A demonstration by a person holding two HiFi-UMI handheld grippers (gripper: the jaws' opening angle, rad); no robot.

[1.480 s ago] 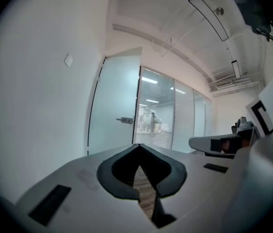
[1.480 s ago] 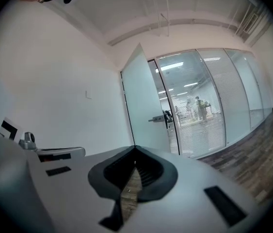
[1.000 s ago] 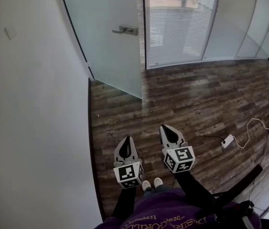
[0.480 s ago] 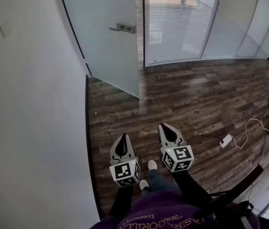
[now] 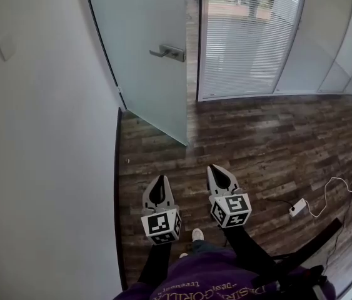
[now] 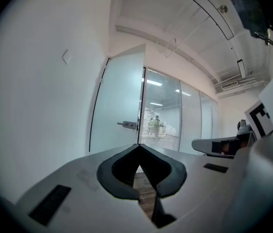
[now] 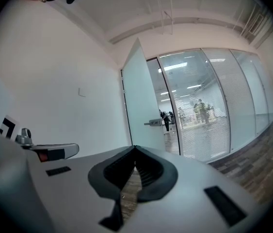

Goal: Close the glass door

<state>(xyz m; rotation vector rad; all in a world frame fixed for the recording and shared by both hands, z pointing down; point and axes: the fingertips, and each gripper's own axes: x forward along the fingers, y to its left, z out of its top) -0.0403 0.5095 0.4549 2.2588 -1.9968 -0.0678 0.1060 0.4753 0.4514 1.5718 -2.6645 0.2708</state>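
You are holding the left claw and the right claw low at the frame's centre. Both are pinched shut on nothing, with their tips meeting in each gripper view. They are pointing toward the glass door, which is standing ajar at upper centre, well apart from both. Only the head view is showing the power strip on the wood floor. Only the gripper views are showing the ceiling.
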